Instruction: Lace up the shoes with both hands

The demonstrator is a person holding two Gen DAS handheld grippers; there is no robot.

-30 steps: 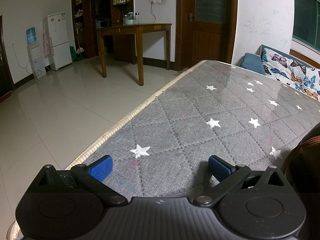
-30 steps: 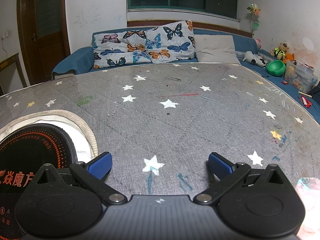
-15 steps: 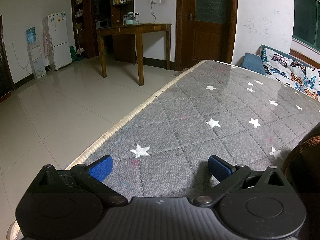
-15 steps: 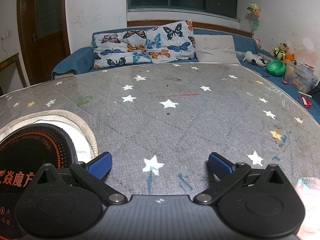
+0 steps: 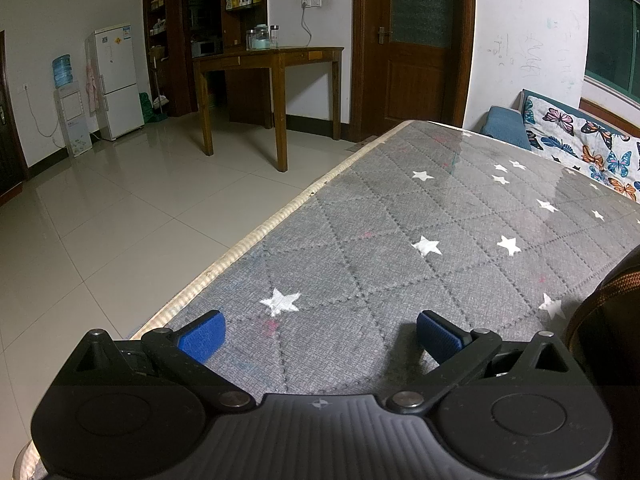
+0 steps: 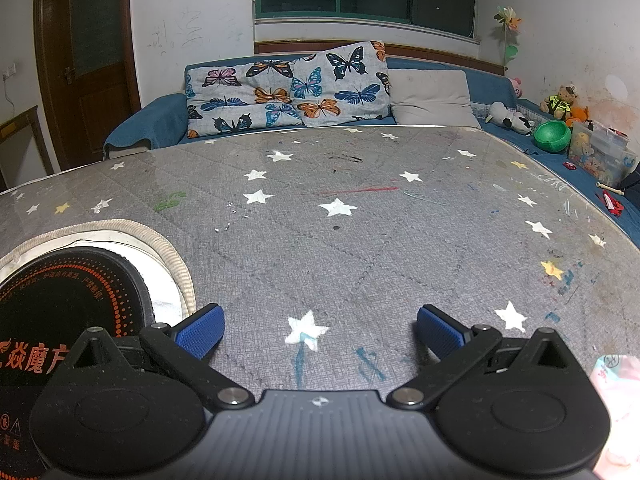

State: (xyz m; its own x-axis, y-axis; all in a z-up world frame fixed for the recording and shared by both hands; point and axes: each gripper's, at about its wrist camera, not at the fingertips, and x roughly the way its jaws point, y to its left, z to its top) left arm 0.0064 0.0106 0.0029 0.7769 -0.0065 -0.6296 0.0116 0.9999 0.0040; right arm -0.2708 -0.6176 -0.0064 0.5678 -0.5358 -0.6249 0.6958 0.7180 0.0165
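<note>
Grey quilted table cover (image 5: pixel 400 264) with white stars fills both my views, with a tiled floor (image 5: pixel 100 216) off to the left and a blue sofa (image 6: pixel 440 80) at the far side.

My left gripper (image 5: pixel 320 330) and my right gripper (image 6: pixel 320 330) both sit low over the cover, each with its blue pads spread wide and nothing between them.

No lace shows anywhere. At the right edge of the left view a dark thing with a brown rim (image 5: pixel 608 312) pokes in; it may be the shoe, but I cannot tell.

To start well, I judge I should turn both grippers toward that dark thing, find the lace ends, and take one end in each before pulling anything.

Counting: two grippers, one round black cooker (image 6: pixel 68 308) set in a hole at near left, two butterfly cushions (image 6: pixel 288 88), one plain cushion (image 6: pixel 432 94), one green bowl (image 6: pixel 553 136), one wooden table (image 5: pixel 276 60), one fridge (image 5: pixel 118 80).
</note>
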